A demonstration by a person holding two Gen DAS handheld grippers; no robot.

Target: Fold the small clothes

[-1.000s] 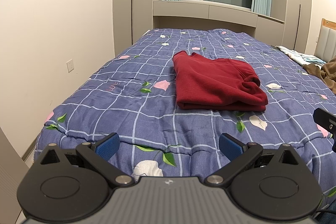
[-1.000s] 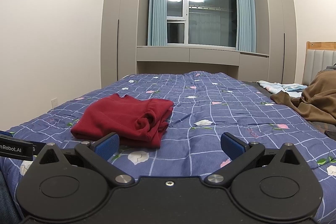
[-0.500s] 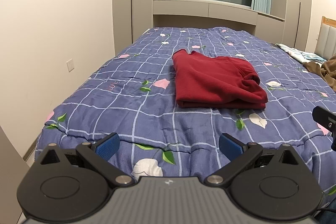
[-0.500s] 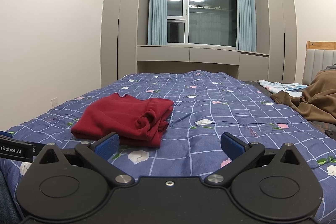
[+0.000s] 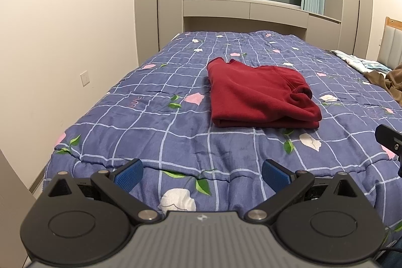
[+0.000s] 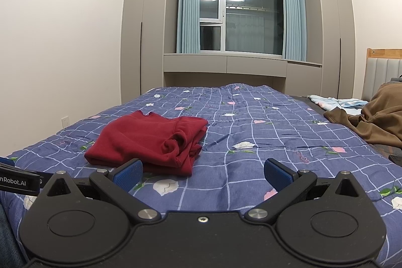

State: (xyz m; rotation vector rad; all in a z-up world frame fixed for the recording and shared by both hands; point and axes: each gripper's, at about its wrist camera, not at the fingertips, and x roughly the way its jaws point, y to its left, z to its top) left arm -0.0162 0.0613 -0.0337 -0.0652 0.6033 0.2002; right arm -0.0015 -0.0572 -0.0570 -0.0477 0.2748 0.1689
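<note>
A dark red garment lies folded into a thick rectangle on the blue checked quilt, a rolled cuff showing at its right end. In the right wrist view the red garment sits left of centre. My left gripper hovers open over the near edge of the bed, well short of the garment, with nothing between its blue pads. My right gripper is open and empty too, its left pad just in front of the garment's near corner. The right gripper's body pokes into the left wrist view at the right edge.
A brown garment and a pale blue cloth lie at the bed's right side near the headboard. A wall with a socket runs along the left. Cabinets and a window stand behind the bed.
The left wrist view has tilted slightly, so the garment sits a little lower in frame. Both grippers stay open and the garment has not moved.
</note>
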